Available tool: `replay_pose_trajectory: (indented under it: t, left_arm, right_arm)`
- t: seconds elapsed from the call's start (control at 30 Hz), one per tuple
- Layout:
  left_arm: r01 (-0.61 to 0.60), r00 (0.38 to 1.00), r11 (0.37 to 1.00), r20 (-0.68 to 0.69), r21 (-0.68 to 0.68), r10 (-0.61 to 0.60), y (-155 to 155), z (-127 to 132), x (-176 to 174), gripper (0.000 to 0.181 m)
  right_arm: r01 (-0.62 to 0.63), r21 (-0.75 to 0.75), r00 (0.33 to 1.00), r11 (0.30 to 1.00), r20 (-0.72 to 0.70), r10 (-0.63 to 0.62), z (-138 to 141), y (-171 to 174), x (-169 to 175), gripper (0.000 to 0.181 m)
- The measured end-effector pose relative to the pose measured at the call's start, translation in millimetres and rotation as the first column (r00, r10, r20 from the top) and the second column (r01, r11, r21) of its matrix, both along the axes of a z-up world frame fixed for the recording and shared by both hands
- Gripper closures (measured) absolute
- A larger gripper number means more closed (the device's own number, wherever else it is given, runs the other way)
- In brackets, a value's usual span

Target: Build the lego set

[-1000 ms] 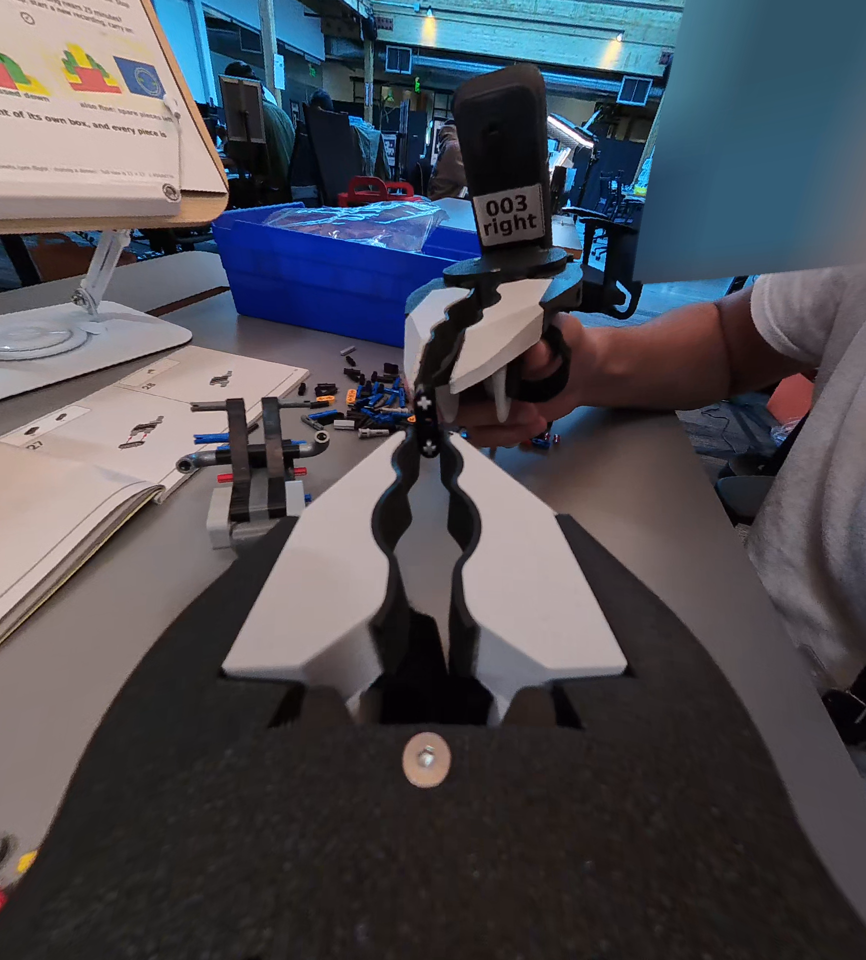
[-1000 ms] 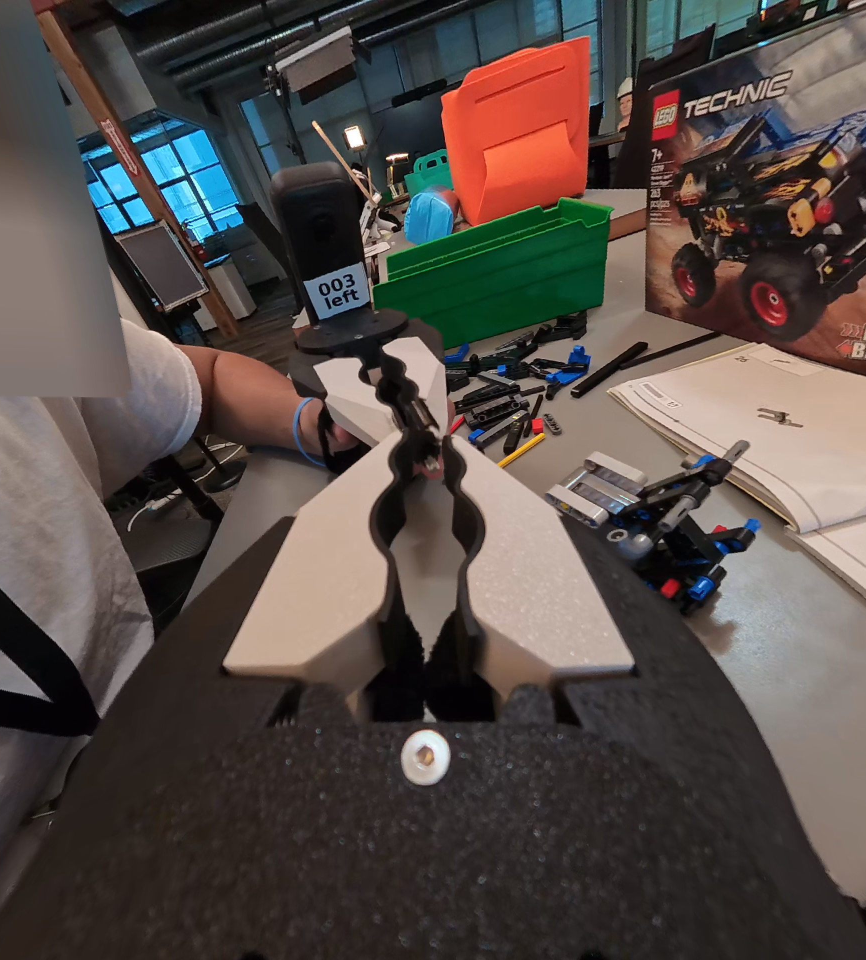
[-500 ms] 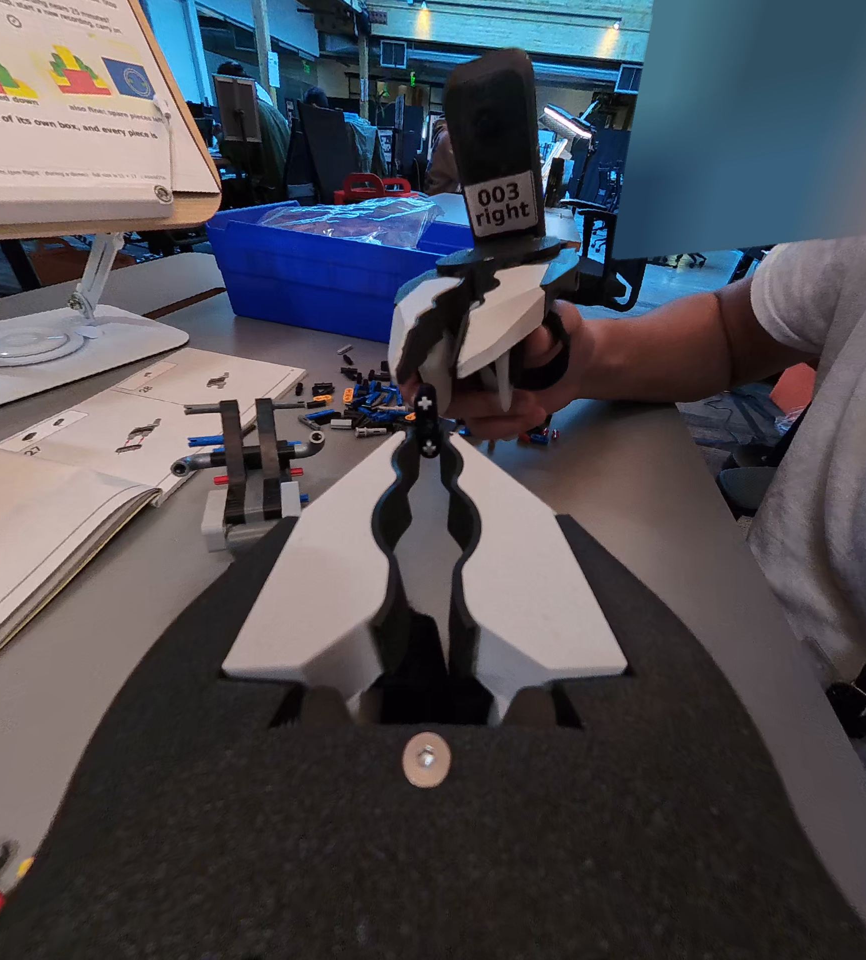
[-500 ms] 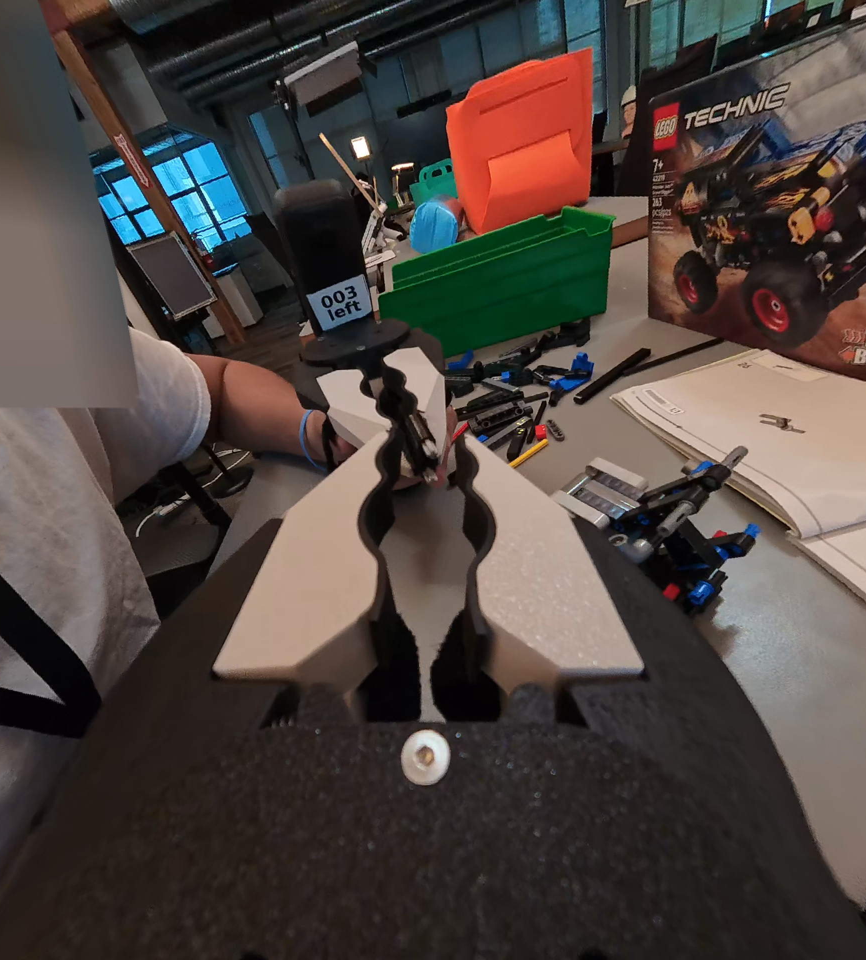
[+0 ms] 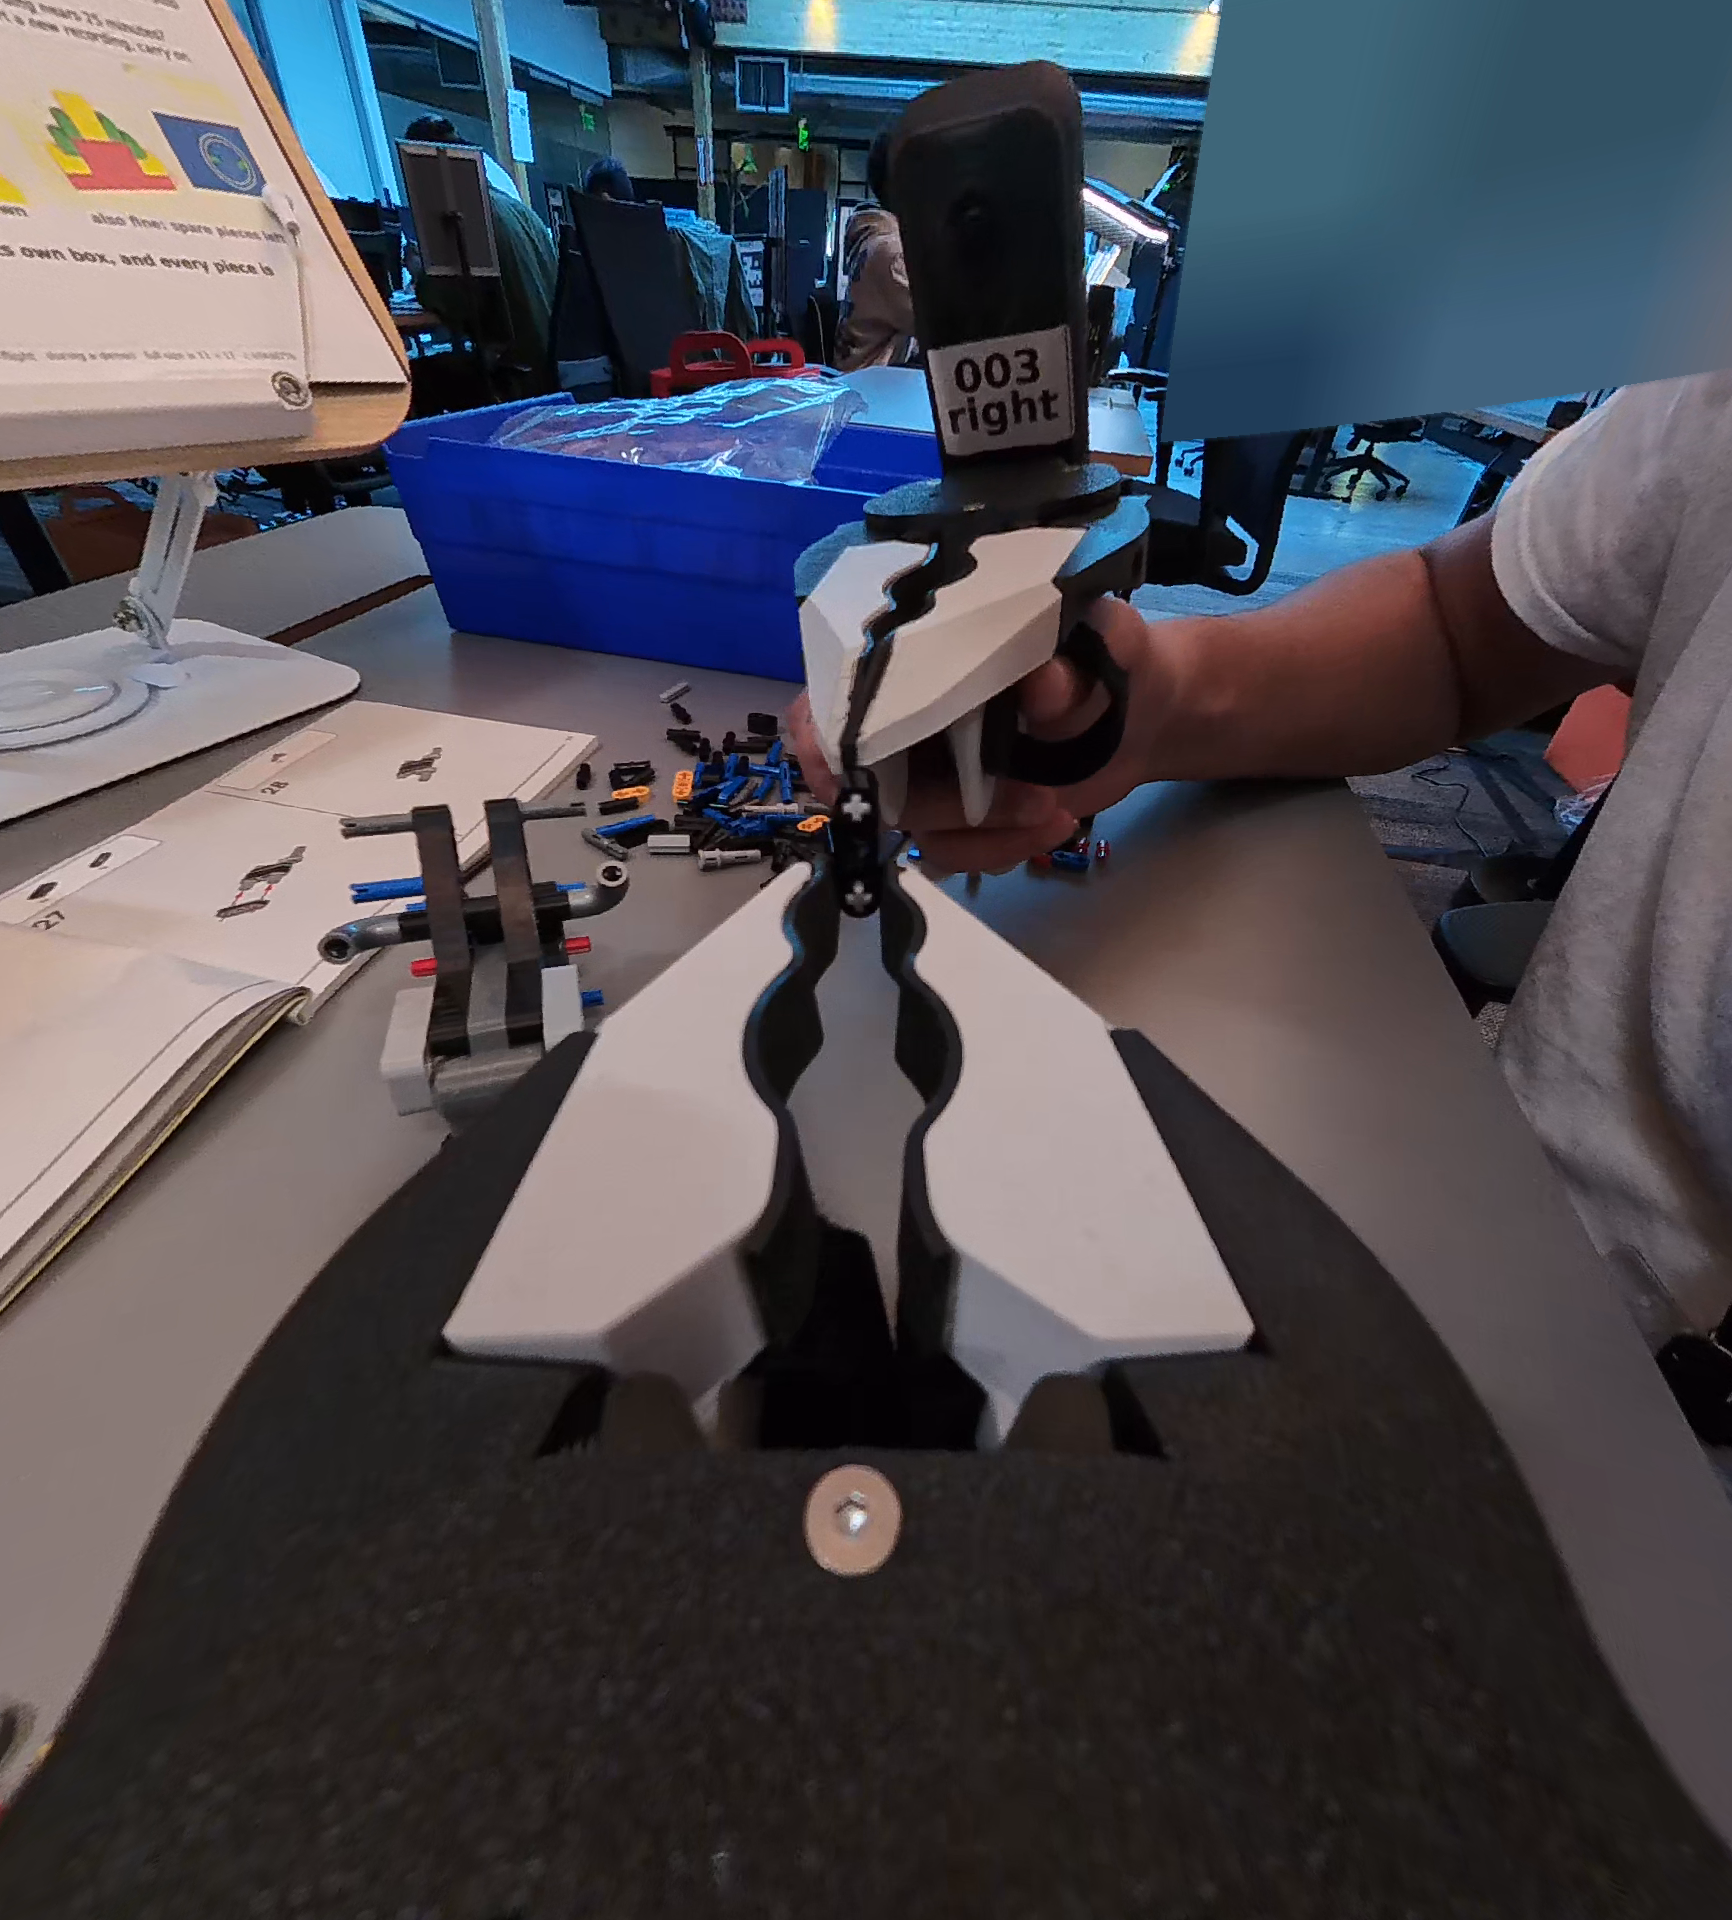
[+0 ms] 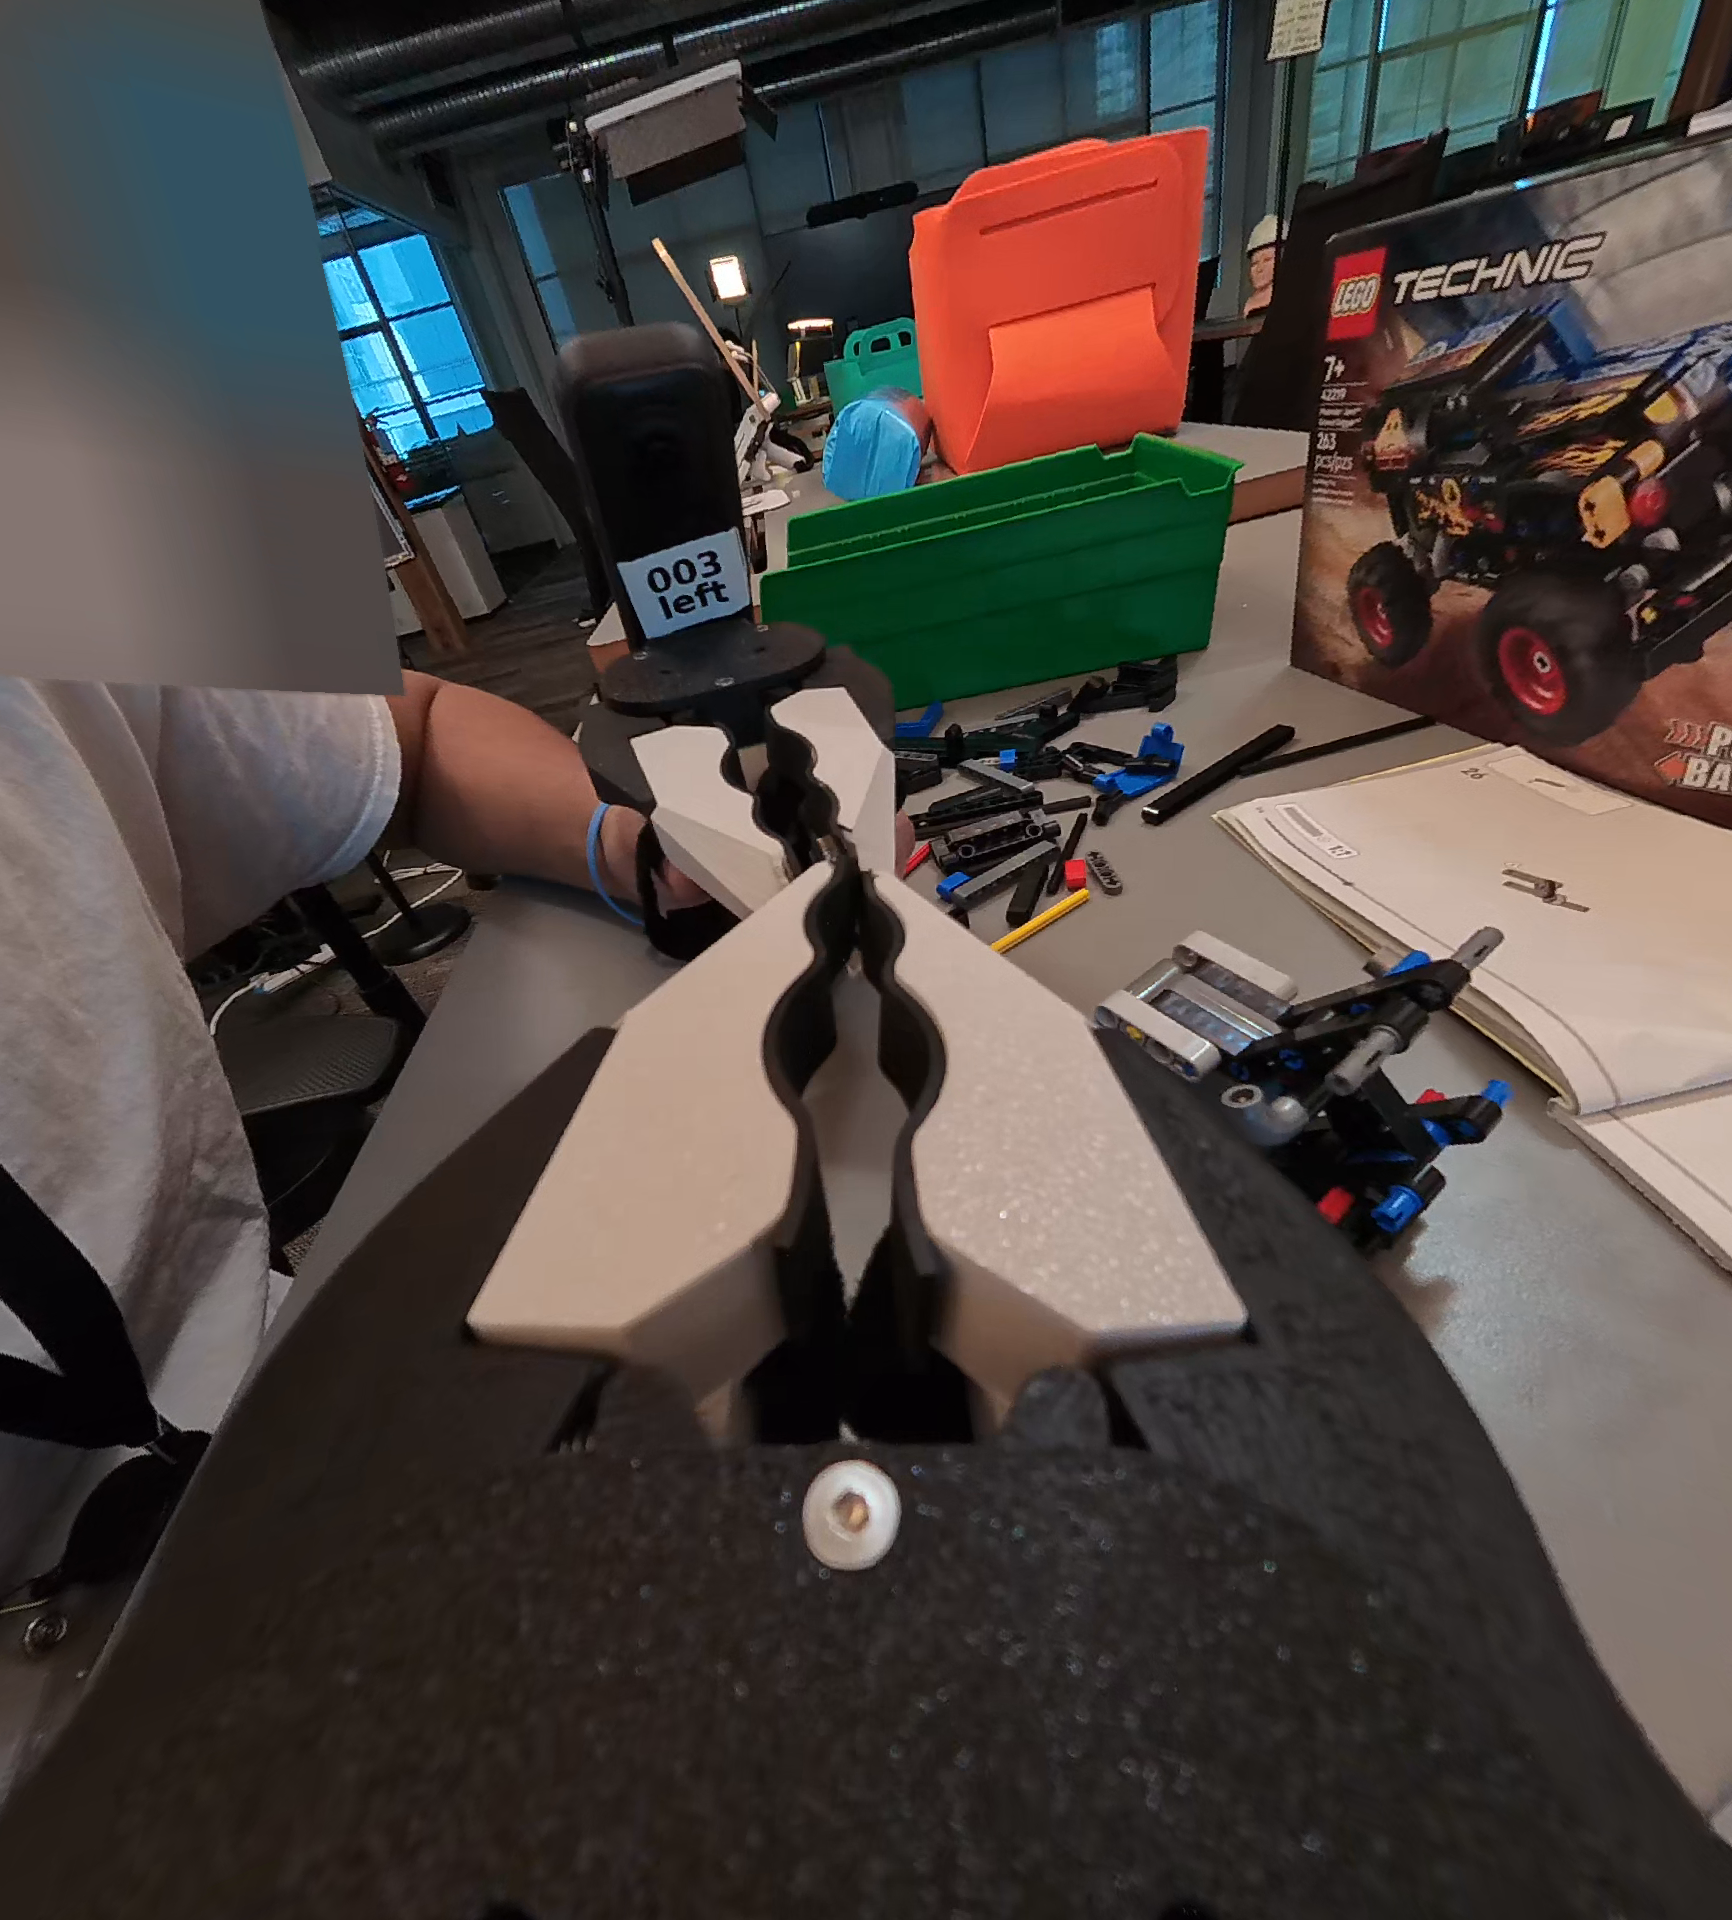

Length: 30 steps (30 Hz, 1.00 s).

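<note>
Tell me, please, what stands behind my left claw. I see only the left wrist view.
Observer: A green bin stands behind the left claw.
Operator: Are loose parts near it?
Observer: Yes. A pile of black and blue parts lies in front of the bin, and a thin yellow rod lies at the edge of the pile nearest the model.
Operator: Where is the set box?
Observer: The set box stands upright just beyond the open booklet.

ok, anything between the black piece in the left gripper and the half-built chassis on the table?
Nothing visible. The left gripper pinches the small black connector above bare table; the half-built chassis sits apart, toward the instruction booklet.
</note>
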<state>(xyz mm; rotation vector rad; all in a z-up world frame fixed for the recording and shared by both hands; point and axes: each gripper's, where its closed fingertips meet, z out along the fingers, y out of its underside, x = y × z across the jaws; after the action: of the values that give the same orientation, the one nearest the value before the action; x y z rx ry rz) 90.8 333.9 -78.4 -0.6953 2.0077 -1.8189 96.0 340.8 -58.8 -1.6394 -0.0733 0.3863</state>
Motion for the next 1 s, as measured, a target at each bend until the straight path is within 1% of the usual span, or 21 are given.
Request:
replay_pose_trajectory:
  t: [0.33,0.6,0.83,0.9,1.0]
  left_arm:
    - [-0.013,1.0,1.0,0.01,0.01,0.013,2,0,2,0.176]
    - [-0.03,0.999,0.999,0.026,0.028,0.029,4,-1,4,0.176]
    - [-0.1,0.988,0.988,0.129,0.117,0.085,9,-3,8,0.176]
    - [-0.086,0.993,0.993,0.09,0.078,0.078,9,-2,8,0.176]
    - [-0.066,0.998,0.995,-0.024,-0.08,0.064,17,8,12,0.176]
  right_arm:
    - [-0.018,-0.009,0.999,1.0,-0.045,0.017,0,0,-1,0.181]
    - [-0.016,-0.008,0.999,1.0,-0.043,0.016,-1,-1,1,0.181]
    - [-0.015,-0.02,0.998,1.0,-0.061,0.014,-3,-1,4,0.181]
    - [0.007,-0.019,0.999,1.0,-0.032,-0.007,-2,-1,5,0.181]
    - [0.04,-0.023,0.999,0.999,0.018,-0.04,-3,0,7,0.172]
